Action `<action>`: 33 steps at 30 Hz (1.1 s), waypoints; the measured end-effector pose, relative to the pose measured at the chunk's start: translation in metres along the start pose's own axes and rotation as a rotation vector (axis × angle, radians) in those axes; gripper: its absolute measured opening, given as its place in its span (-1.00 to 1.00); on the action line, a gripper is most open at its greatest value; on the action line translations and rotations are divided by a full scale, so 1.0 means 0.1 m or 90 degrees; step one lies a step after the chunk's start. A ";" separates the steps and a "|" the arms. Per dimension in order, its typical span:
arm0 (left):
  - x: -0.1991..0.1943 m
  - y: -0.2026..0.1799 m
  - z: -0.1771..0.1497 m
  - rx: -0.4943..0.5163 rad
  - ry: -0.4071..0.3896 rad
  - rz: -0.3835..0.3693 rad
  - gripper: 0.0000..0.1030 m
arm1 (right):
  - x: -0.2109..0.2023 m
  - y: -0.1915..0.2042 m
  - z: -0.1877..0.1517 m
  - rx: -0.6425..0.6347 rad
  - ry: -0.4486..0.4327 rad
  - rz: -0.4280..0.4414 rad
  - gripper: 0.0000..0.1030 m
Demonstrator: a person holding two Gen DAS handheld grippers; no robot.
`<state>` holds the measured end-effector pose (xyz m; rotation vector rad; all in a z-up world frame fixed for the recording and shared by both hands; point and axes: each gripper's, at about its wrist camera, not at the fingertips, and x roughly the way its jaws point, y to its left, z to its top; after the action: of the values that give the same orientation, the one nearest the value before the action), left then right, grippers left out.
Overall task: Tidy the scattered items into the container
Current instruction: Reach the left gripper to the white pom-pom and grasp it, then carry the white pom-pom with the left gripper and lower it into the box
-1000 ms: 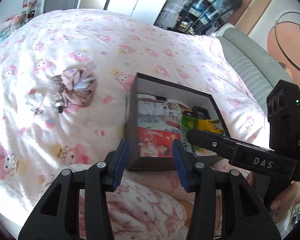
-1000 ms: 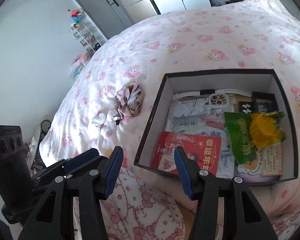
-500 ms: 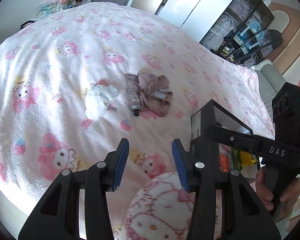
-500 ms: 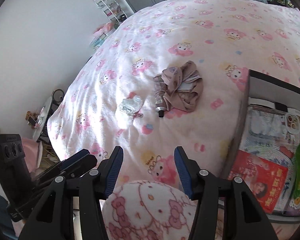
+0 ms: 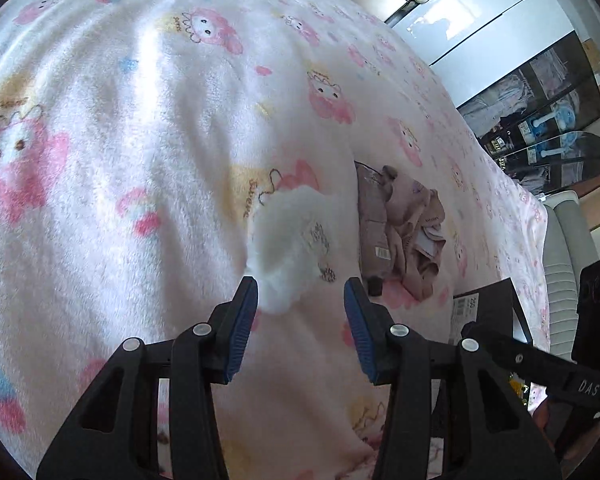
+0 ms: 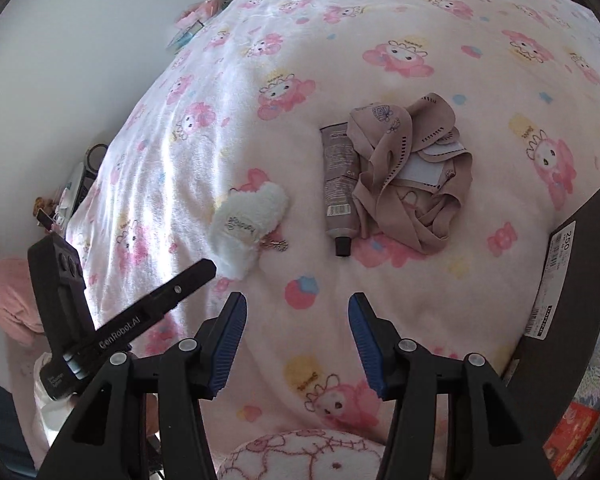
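Bed with pink cartoon-print fleece blanket (image 6: 380, 60) fills both views, sunlit. White wall (image 6: 80, 40) left. Grey wardrobe doors (image 5: 460, 20), dark glass-front cabinet (image 5: 540, 100), possibly a grey sofa (image 5: 568, 240) beyond.

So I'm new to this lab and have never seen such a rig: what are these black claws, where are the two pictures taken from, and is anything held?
No robot here: a person holds a two-finger gripper in each hand, each with a fisheye camera looking along its fingers. The left gripper is open, reaching toward a white fluffy pouch; the right gripper is open and empty. On the pink cartoon blanket lie the pouch, a grey tube and crumpled beige face masks beside it. The black box at the right is the container.
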<state>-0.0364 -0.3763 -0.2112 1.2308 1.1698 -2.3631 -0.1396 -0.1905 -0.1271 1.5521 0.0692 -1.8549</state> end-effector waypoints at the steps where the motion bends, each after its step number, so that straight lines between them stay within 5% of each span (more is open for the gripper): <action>1: 0.06 0.01 0.05 -0.008 0.002 0.004 -0.12 | 0.03 -0.02 0.01 0.004 0.001 -0.003 -0.05; 11: 0.62 0.11 0.24 -0.047 0.044 -0.013 0.11 | 0.02 -0.29 0.04 0.045 -0.014 -0.016 -0.05; 15: 0.56 -0.04 0.21 -0.026 0.024 -0.001 -0.28 | -0.12 -0.38 -0.07 0.065 -0.027 -0.014 -0.05; 19: 0.37 -0.23 0.04 -0.014 -0.007 0.002 -0.32 | -0.27 -0.42 -0.16 0.084 -0.049 -0.007 -0.05; 28: -0.29 -1.16 -0.39 0.117 0.006 -0.164 -0.31 | -0.69 -0.47 -0.38 0.111 -0.101 0.011 -0.05; 33: -0.44 -1.69 -0.68 0.178 0.042 -0.281 -0.31 | -1.16 -0.60 -0.71 0.112 -0.178 -0.050 -0.05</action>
<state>-0.0575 -0.2223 -0.1070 1.2419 1.2734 -2.9127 -0.1090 -0.0576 -0.0680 1.4048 -0.1670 -2.1711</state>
